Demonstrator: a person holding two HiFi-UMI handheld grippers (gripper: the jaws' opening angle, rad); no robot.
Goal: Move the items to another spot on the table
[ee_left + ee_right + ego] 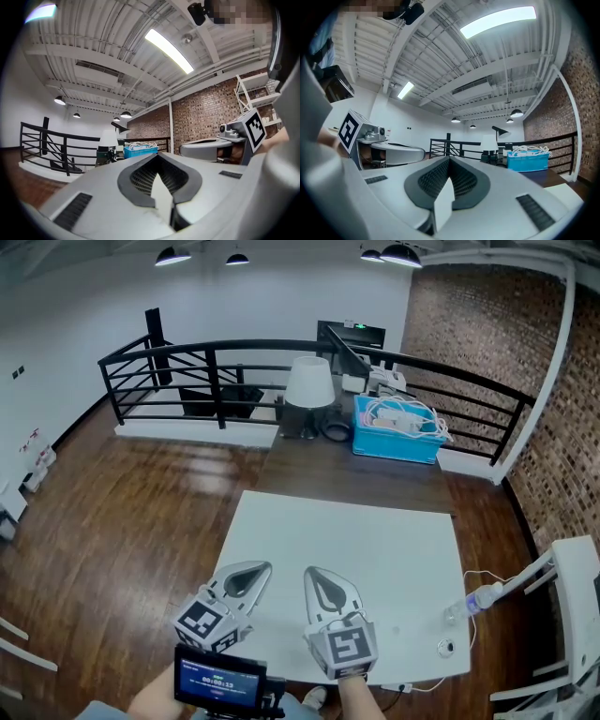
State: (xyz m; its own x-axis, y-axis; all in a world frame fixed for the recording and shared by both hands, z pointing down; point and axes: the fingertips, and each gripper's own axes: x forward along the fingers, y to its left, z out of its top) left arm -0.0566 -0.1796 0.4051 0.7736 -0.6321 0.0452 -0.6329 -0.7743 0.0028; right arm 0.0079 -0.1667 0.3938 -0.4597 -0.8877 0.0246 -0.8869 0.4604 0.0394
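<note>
Table (pixel 375 549) white, on wood floor (pixel 122 502), black railing (pixel 216 357), brick wall (pixel 487 324), blue crate (pixel 394 442)

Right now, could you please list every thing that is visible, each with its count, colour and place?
white table: one, white, centre, under both grippers
small clear item: one, clear with blue, at the white table's right edge
small white piece: one, white, near the front right corner
dark table: one, dark brown, behind the white table
lamp: one, white shade, on the dark table
crate: one, blue, holds white cables, right of the lamp
railing: one, black, behind the tables
rack: one, white, far right
screen: one, black, bottom edge
left gripper: one, grey, shut, empty
right gripper: one, grey, shut, empty
</note>
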